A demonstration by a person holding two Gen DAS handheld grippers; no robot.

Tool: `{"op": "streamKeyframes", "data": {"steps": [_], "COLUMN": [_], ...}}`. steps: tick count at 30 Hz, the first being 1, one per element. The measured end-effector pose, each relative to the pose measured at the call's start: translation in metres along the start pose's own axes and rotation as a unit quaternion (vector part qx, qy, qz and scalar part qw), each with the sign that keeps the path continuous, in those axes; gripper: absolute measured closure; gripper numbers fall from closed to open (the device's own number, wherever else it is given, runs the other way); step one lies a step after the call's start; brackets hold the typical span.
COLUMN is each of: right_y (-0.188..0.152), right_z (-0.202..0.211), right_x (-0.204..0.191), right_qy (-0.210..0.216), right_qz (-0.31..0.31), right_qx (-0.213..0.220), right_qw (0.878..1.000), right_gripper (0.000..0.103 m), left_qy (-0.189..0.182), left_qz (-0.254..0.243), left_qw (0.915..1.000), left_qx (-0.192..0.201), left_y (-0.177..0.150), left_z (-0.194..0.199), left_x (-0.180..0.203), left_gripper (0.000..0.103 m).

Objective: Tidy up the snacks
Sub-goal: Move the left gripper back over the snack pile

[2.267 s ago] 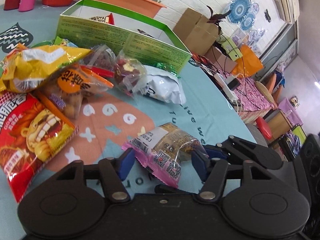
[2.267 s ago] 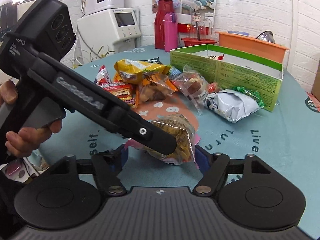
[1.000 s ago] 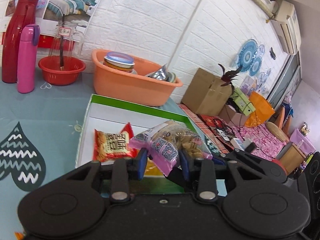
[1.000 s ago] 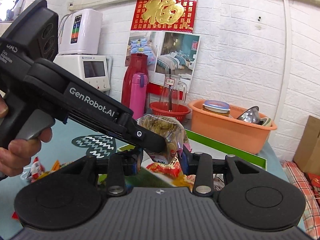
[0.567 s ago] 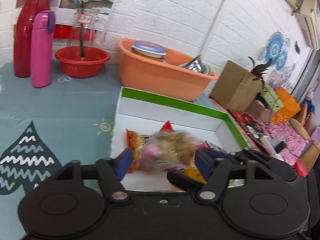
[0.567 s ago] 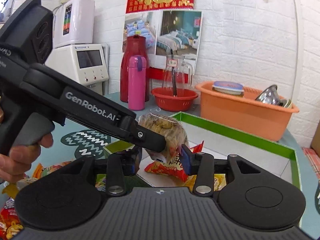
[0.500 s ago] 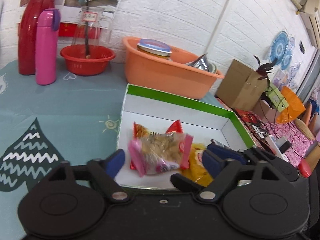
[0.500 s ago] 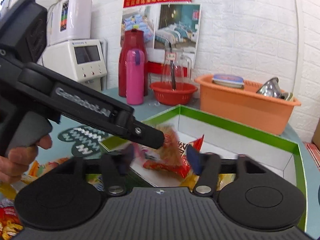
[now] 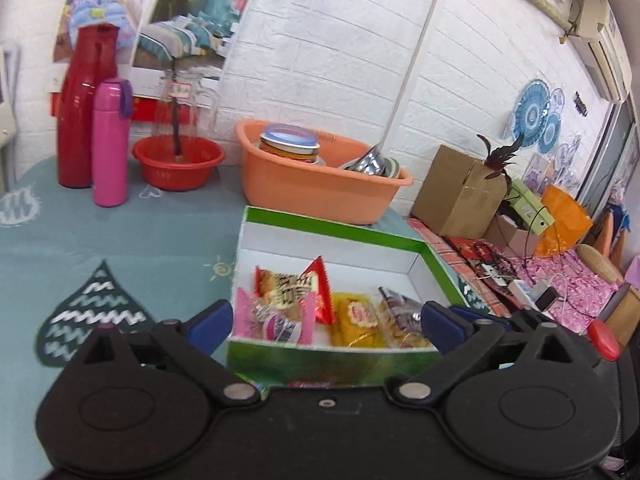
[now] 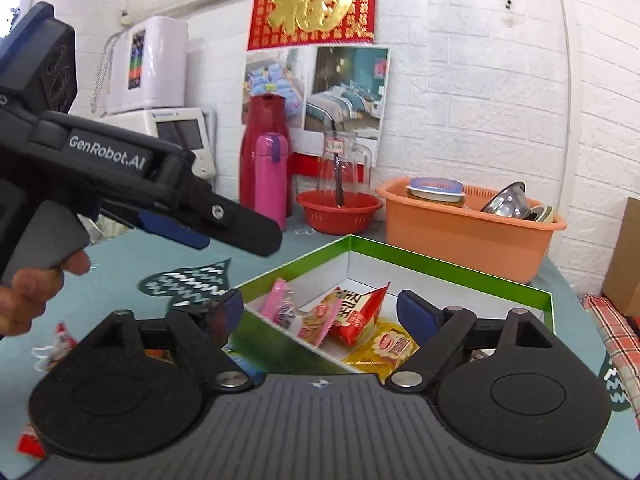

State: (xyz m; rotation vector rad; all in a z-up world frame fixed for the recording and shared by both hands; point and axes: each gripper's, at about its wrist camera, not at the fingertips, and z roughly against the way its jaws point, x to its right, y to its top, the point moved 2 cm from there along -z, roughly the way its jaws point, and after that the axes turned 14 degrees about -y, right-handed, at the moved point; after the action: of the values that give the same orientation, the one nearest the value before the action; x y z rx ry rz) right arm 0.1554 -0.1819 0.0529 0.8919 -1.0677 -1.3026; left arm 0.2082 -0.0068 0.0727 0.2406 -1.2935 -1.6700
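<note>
A green box (image 9: 336, 230) (image 10: 448, 264) with a white inside stands on the teal tablecloth. In it lie a clear snack bag with pink ends (image 9: 272, 316) (image 10: 280, 306), a red packet (image 9: 308, 284) (image 10: 358, 312), a yellow packet (image 9: 356, 320) (image 10: 390, 346) and a dark foil packet (image 9: 400, 314). My left gripper (image 9: 326, 320) hangs open above the box's near wall, nothing between its fingers. My right gripper (image 10: 320, 310) is open too, above the box's near corner. In the right wrist view the left gripper's fingers (image 10: 240, 228) stand above and left of the box.
Behind the box stands an orange basin (image 9: 320, 184) (image 10: 468, 236) with dishes. A red bowl (image 9: 178, 164), a pink flask (image 9: 110, 144) and a red jug (image 9: 80, 108) stand at the back. Loose snack packets (image 10: 60, 340) lie left on the cloth. A person's hand (image 10: 32, 292) holds the left gripper.
Both grippers held the pink-ended bag over the box, then opened. The bag dropped into the box and now lies still. Both grippers stand wide open and have drawn back slightly.
</note>
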Motion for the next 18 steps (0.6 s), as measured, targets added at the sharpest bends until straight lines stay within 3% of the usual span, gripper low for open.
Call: {"op": "streamKeyframes", "data": {"steps": [8,18], "right_y": [-0.029,-0.059], "right_z": [0.050,0.063], "right_x": [-0.023,-0.043], "right_qy": [0.042,0.070], "right_qz": [-0.005,-0.033], "right_qx": [-0.017,-0.062], "right_qw": [0.999,0.995], "right_gripper": [0.000,0.000], "left_qy": [0.006,0.024], "left_qz": [0.024,0.059], "left_qw": [0.9997,0.9970], "left_qx": [-0.008,-0.044], "left_y": [-0.047,-0.069], "left_z": [0.049,0.040], "left_x": [-0.010,-0.044], "left_gripper": [0.000,0.000]}}
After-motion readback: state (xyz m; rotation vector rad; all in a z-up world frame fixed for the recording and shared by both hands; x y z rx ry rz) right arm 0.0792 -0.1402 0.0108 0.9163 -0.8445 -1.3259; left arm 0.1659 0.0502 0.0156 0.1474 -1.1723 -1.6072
